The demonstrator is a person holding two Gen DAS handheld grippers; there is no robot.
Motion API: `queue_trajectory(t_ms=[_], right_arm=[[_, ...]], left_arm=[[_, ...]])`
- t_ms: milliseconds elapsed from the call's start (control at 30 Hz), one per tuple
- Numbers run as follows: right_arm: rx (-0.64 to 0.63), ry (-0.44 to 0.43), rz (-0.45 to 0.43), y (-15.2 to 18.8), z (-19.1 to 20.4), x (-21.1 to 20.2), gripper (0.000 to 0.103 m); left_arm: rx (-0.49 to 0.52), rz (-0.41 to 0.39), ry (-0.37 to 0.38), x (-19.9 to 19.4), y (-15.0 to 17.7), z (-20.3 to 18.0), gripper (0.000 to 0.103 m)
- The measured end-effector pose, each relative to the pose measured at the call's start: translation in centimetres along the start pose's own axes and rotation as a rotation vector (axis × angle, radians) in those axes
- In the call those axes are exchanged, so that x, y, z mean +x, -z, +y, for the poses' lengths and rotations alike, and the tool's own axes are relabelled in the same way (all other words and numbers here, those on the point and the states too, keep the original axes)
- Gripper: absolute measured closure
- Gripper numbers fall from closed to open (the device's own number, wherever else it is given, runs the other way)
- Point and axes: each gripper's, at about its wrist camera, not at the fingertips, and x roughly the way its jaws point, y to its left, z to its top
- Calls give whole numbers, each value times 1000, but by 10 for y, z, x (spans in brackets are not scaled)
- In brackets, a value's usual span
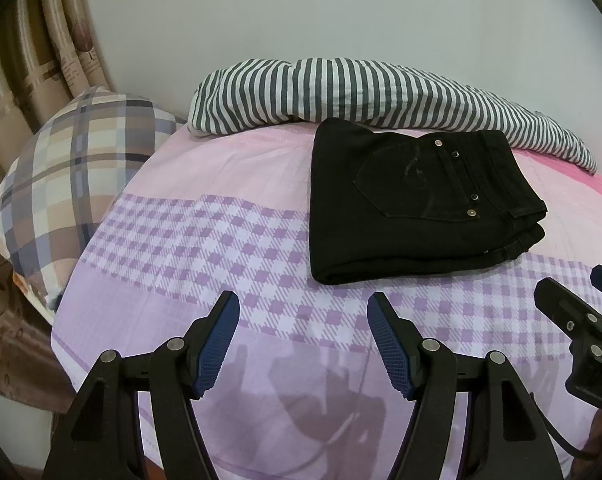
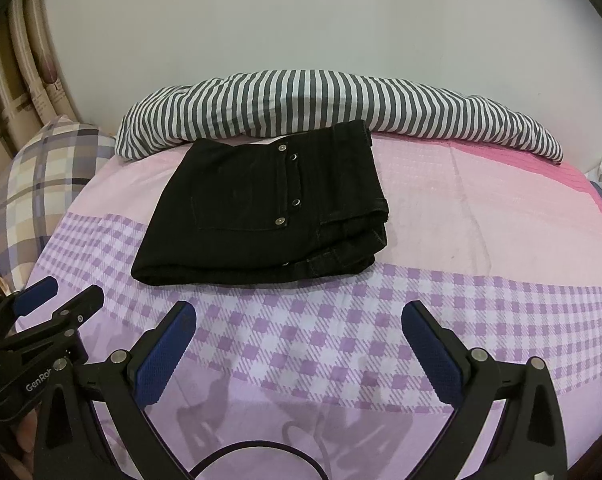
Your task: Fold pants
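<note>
The pants (image 1: 413, 204) are lying on the bed (image 1: 205, 240) as a compact black bundle, in the upper right of the left wrist view and the upper middle-left of the right wrist view, just in front of a striped blanket (image 2: 333, 108). A back pocket is facing up, and the layered edges are stacking at the bundle's right side, so the folding is looking essentially finished; perhaps a little squaring-up is remaining, though the dark cloth is hiding detail. The left gripper (image 1: 303, 340) and right gripper (image 2: 299, 344) are both hovering near the bundle, jaws spread and gripping nothing. A plaid pillow (image 1: 73, 176) is sitting at left.
</note>
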Motion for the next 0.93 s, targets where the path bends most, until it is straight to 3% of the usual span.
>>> queue_trajectory(t_ms=[933], right_arm=[[11,-15,19,5,-1,6,1]], left_arm=[[20,-9,2,3,0,2,36]])
